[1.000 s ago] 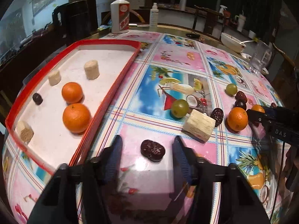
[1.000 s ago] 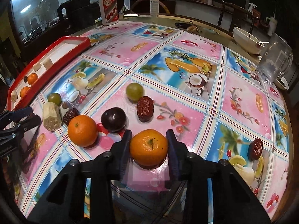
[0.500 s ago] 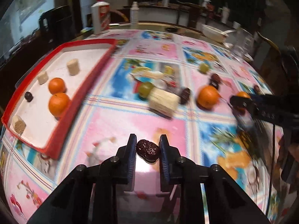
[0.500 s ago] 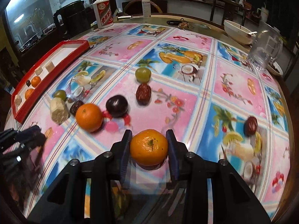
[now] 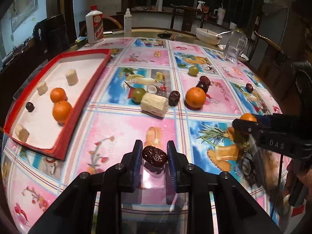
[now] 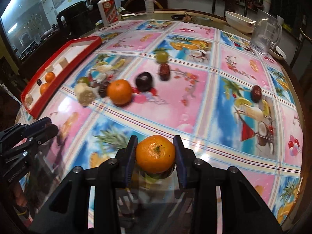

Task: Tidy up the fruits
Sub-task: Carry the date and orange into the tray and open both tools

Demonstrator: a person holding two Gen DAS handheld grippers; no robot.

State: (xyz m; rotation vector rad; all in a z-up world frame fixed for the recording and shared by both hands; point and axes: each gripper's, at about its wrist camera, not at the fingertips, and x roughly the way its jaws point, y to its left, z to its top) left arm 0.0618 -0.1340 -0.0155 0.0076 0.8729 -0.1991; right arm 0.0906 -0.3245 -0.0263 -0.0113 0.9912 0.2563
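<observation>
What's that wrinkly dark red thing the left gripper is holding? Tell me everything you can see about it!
The wrinkly dark red fruit looks like a dried date: oval, glossy and creased all over, with small bright glints on its skin. It lies tilted, its long side running across the gap between the left gripper's two blue fingers, which press on its two ends. It looks lifted a little above the pink patterned tablecloth, with a faint dark reflection beneath it. Nothing else touches it.

- Left gripper clamps a wrinkled red date above the near table.
- Right gripper grips an orange, lifted.
</observation>
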